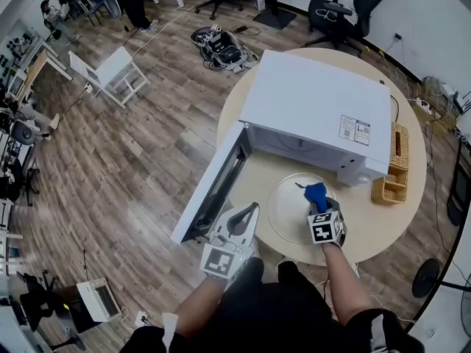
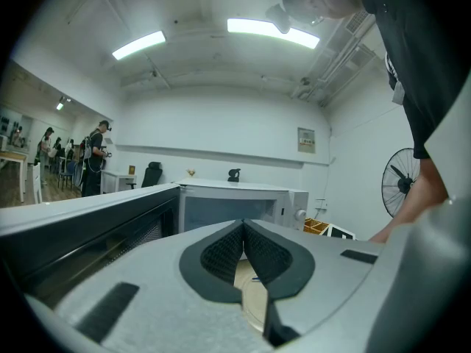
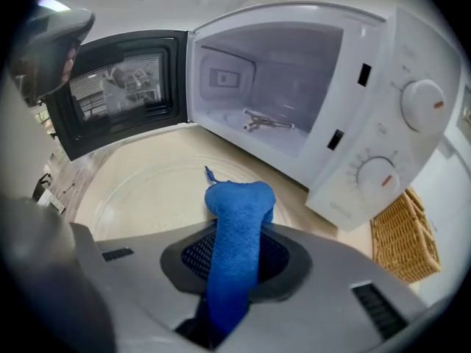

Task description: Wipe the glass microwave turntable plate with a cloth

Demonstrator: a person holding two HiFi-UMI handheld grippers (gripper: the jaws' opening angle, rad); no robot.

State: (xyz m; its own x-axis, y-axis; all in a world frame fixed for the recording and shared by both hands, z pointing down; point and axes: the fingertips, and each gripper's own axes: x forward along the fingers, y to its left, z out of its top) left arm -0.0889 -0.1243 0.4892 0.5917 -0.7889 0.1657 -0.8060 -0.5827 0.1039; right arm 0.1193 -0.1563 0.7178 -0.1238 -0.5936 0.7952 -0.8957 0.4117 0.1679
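Note:
The clear glass turntable plate lies flat on the round table in front of the microwave. My right gripper is shut on a blue cloth, whose bunched end hangs over the plate's right part. My left gripper is shut with nothing between its jaws. It hovers at the table's near edge, just left of the plate and beside the open microwave door.
The white microwave stands open, its cavity bare except for the roller ring. A wicker basket sits at the table's right. Office chairs, a white stool and cables stand on the wood floor beyond.

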